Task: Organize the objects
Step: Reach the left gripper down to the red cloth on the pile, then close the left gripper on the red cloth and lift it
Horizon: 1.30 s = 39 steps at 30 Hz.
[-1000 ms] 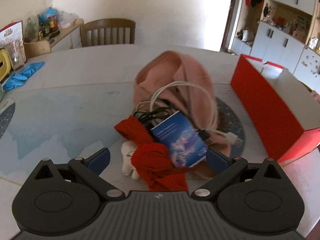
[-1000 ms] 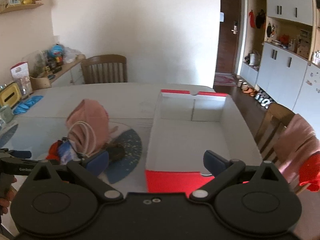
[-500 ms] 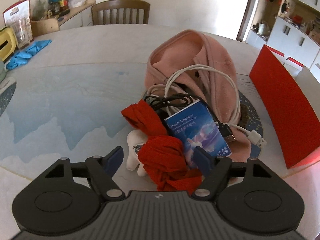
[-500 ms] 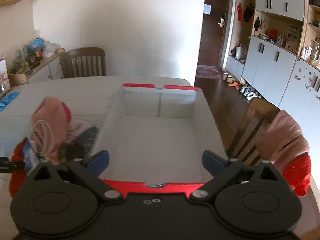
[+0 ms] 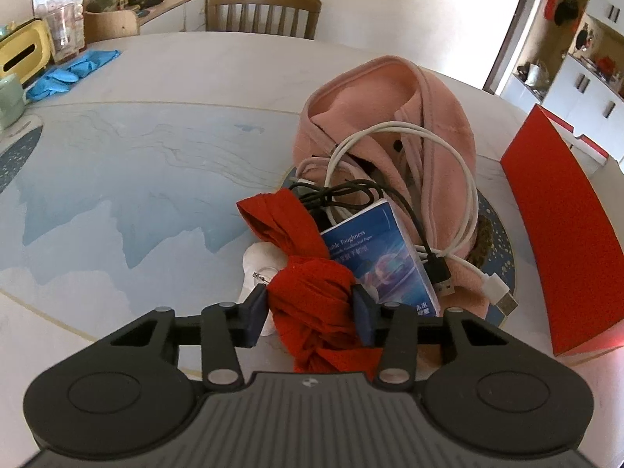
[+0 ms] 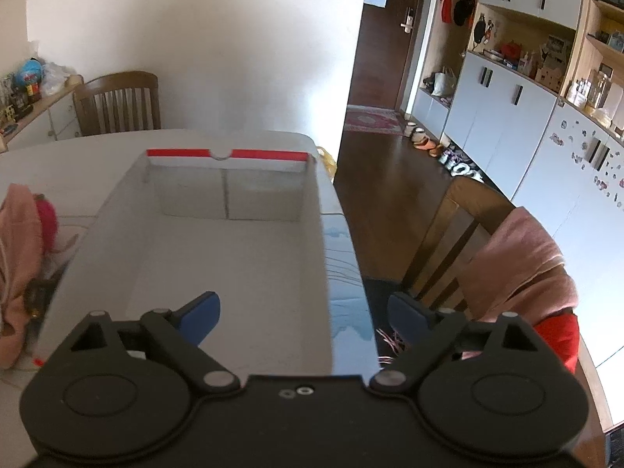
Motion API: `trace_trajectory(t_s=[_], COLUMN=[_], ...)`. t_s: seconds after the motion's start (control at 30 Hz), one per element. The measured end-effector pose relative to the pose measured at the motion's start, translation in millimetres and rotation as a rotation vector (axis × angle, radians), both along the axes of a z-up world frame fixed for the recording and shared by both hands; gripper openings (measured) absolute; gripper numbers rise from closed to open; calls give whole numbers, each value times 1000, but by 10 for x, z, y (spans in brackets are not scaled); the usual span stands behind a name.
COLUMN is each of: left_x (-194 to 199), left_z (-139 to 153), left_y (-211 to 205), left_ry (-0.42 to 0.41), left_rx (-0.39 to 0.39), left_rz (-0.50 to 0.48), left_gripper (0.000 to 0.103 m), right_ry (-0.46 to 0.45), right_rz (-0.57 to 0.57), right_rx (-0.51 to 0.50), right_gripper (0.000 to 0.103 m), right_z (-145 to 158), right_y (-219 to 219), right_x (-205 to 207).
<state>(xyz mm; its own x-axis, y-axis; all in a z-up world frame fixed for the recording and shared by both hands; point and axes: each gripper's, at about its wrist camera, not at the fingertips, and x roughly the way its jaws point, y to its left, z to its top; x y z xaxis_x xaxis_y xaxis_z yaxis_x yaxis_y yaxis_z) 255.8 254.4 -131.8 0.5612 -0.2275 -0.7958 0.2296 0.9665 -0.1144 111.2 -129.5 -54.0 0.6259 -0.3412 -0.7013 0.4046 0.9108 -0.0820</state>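
The left gripper (image 5: pixel 311 304) has its jaws closing around the red cloth (image 5: pixel 312 292). The blue pads touch the cloth on both sides. The cloth is long and twisted. It runs from under the jaws, up between them, and away to the far left. Its fat knot sits right between the jaws.

Just past the right jaw lies a blue book (image 5: pixel 380 257), tilted, with its long side going away to the left. A black cable (image 5: pixel 419 240) and a white cable (image 5: pixel 464 210) loop over it. Behind them is a pink cloth (image 5: pixel 390 105) in a heap. A small white toy (image 5: pixel 259 261) peeks out by the left jaw, under the red cloth. All of it sits on the counter (image 5: pixel 136 179). The red side of a box (image 5: pixel 561 226) stands far off to the right.

The right gripper (image 6: pixel 304 314) has its jaws wide apart and closing a little, with nothing held. It hangs over the near right side of the open box (image 6: pixel 218 257). A chair (image 6: pixel 460 234) with a pink towel (image 6: pixel 522 257) stands to the right.
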Motion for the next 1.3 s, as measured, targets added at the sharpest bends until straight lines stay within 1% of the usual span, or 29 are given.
trace_trajectory(t_s=[0.13, 0.23, 0.33, 0.4, 0.43, 0.47, 0.5, 0.57, 0.63, 0.7, 0.73, 0.83, 0.87, 1.1, 1.23, 1.3], left_x=[-23, -34, -52, -72, -84, -97, -107, -135, -166, -200, -218, -280, -303, -443, -537, -573], left_z=[-7, -1, 14, 34, 45, 57, 69, 101, 136, 166, 181, 238, 260, 452, 652, 764], left_y=[-14, -14, -21, -31, -35, -38, -44, -54, -51, -42, -36, -25, -22, 6, -30, -49], left_ry=[-6, -9, -15, -25, -29, -33, -35, -43, -50, -54, -56, -67, -73, -100, -128, -142], left_rx=[-3, -7, -7, -2, 0, -1, -2, -3, -7, -17, -20, -27, -28, -50, -67, -96], left_rz=[28, 47, 64, 73, 78, 84, 90, 98, 111, 122, 127, 132, 131, 138, 120, 106], left_gripper=[39, 36, 34, 34, 33, 33, 33, 33, 33, 33, 33, 32, 32, 32, 32, 32], right_ry=[36, 67, 100, 112, 120, 125, 128, 128, 130, 136, 138, 134, 131, 130, 131, 131], right_rz=[-7, -4, 11, 24, 27, 34, 43, 63, 74, 81, 83, 100, 108, 127, 135, 139], right_rx=[20, 28, 52, 80, 89, 100, 110, 116, 114, 128, 135, 147, 154, 153, 152, 158], right_gripper=[85, 79, 69, 57, 52, 44, 37, 32, 24, 13, 11, 7, 3, 3, 3, 4], right_z=[-75, -143, -209, -245, -259, -270, -277, -282, -283, -295, -303, -309, -308, -308, -305, -301], right_y=[-162, -255, -325, -371, -383, -392, -400, -397, -405, -429, -440, -445, -443, -451, -446, -448], right_x=[56, 91, 129, 144, 149, 154, 160, 168, 173, 182, 184, 178, 177, 177, 174, 172])
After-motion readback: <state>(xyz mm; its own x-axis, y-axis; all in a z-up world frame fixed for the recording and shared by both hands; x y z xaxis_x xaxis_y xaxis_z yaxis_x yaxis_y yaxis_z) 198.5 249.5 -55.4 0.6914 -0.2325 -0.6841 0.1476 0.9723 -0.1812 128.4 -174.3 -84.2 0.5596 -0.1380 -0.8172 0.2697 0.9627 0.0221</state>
